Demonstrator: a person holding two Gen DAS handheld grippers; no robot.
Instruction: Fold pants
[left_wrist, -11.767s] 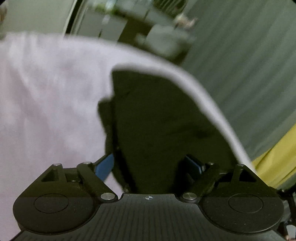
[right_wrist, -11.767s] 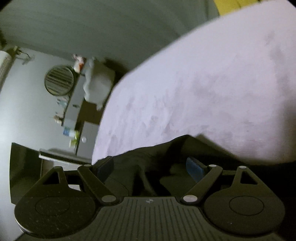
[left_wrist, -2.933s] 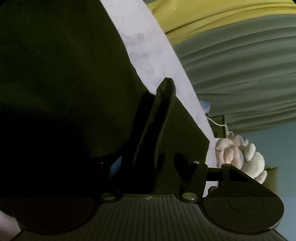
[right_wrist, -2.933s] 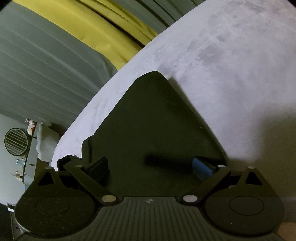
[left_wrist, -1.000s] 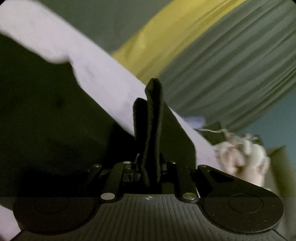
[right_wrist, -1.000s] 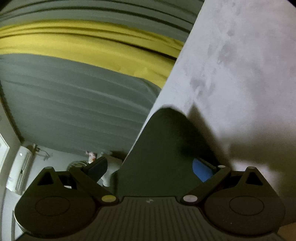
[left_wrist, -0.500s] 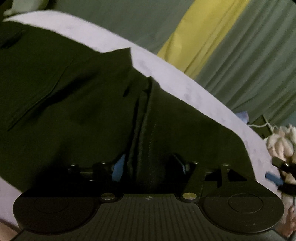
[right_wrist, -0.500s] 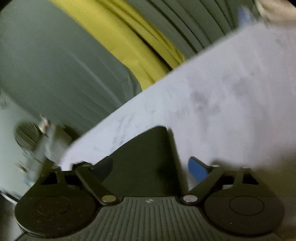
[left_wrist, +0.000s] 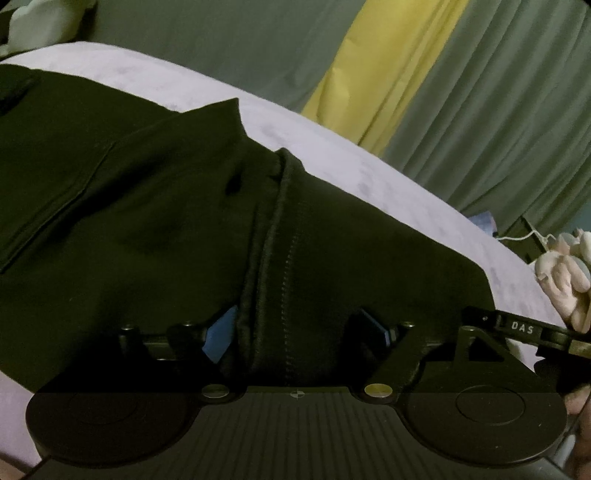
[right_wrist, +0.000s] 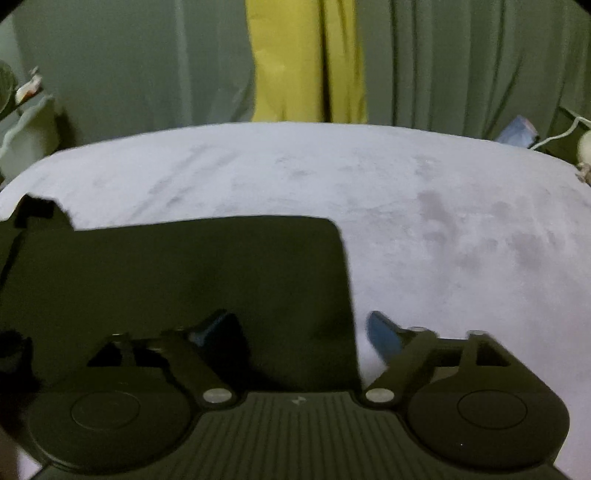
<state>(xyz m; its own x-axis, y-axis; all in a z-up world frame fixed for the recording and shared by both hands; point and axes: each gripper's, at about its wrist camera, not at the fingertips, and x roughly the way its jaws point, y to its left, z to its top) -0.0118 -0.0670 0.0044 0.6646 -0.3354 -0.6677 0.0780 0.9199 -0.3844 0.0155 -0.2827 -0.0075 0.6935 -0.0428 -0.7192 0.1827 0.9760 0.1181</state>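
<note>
Dark pants (left_wrist: 147, 229) lie folded on the lavender bed (left_wrist: 332, 147). In the left wrist view a raised seam ridge (left_wrist: 273, 258) of the cloth runs between the fingers of my left gripper (left_wrist: 297, 332). Its jaws are opening and the right pad stands off the cloth. In the right wrist view the folded pants (right_wrist: 184, 266) show a squared corner. My right gripper (right_wrist: 297, 330) hovers over their right edge with its jaws opening, and the pads press on nothing. A black bar lettered "OAS" (left_wrist: 517, 328) juts in at the right of the left wrist view.
Green curtains (right_wrist: 110, 74) with a yellow one (right_wrist: 306, 66) hang behind the bed. A plush toy (left_wrist: 565, 273) and a white cable (right_wrist: 557, 133) lie off the bed's right end. Bare bedcover (right_wrist: 461, 221) stretches to the right of the pants.
My left gripper has gone from shut on an upright fold of cloth to wide apart, and the cloth has sunk onto the bed. The right wrist view has rolled level and swung across the bed.
</note>
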